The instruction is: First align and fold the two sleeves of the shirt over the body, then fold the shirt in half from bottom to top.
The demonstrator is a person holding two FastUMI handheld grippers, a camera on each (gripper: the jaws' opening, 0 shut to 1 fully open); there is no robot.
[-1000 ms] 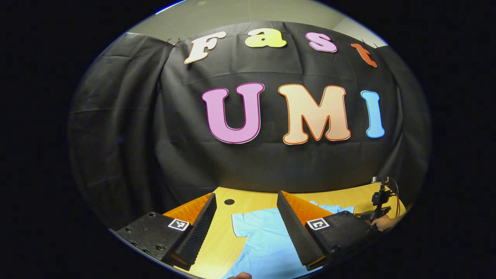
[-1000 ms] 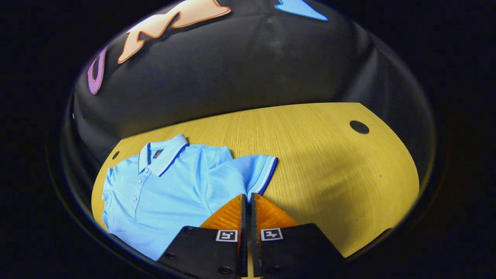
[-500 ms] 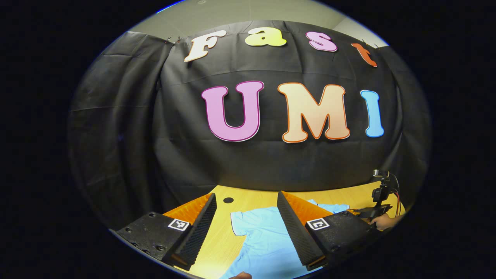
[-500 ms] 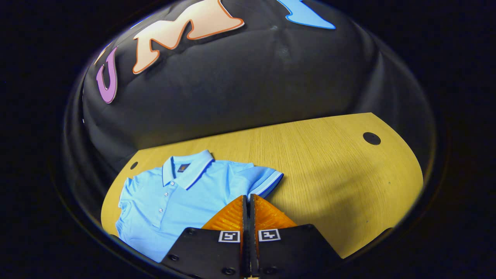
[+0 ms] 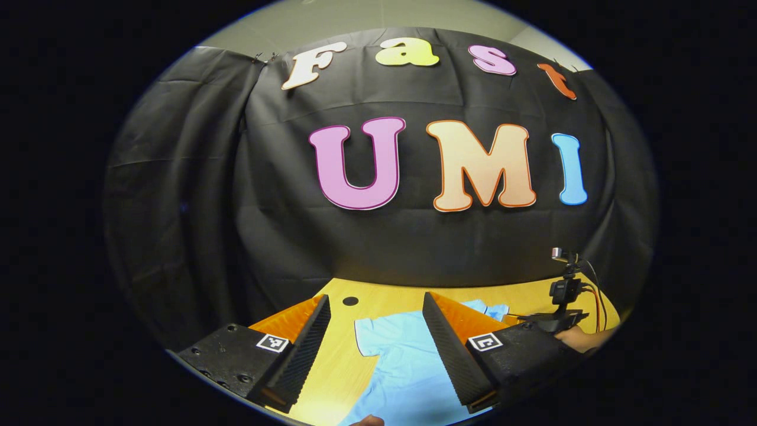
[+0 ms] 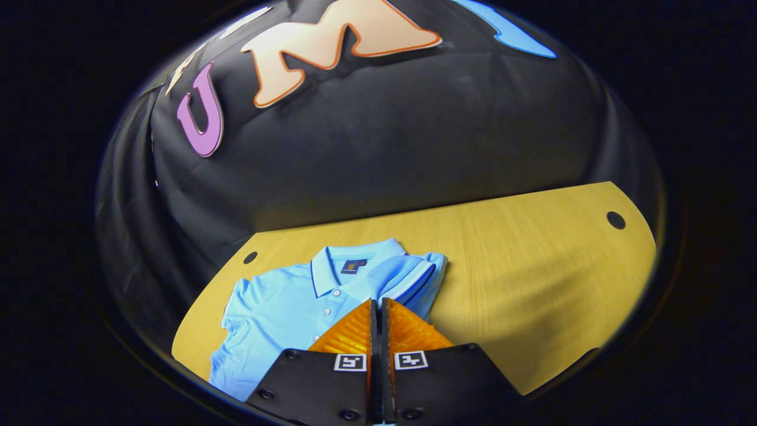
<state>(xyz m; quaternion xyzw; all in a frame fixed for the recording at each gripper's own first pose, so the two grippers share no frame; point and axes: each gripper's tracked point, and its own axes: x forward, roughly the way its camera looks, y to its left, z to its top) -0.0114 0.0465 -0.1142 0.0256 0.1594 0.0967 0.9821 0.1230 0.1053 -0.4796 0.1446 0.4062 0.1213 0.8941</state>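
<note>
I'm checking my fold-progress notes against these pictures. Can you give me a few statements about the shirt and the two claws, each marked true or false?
1. The left claw is open above the shirt. True.
2. The right claw is wide open. False: its fingers are shut, and a bit of the shirt's fabric seems pinched between them.
3. The sleeve with the striped cuff lies folded over the shirt's body near the collar. True.
4. The shirt is red. False: it is light blue.
5. The shirt lies on a wooden table. True.

Light blue shirt [image 6: 278, 307], its collar [image 6: 349, 266] and cuff [image 6: 414, 278] striped white and navy; yellow wood-grain table [image 6: 532, 266].
</note>
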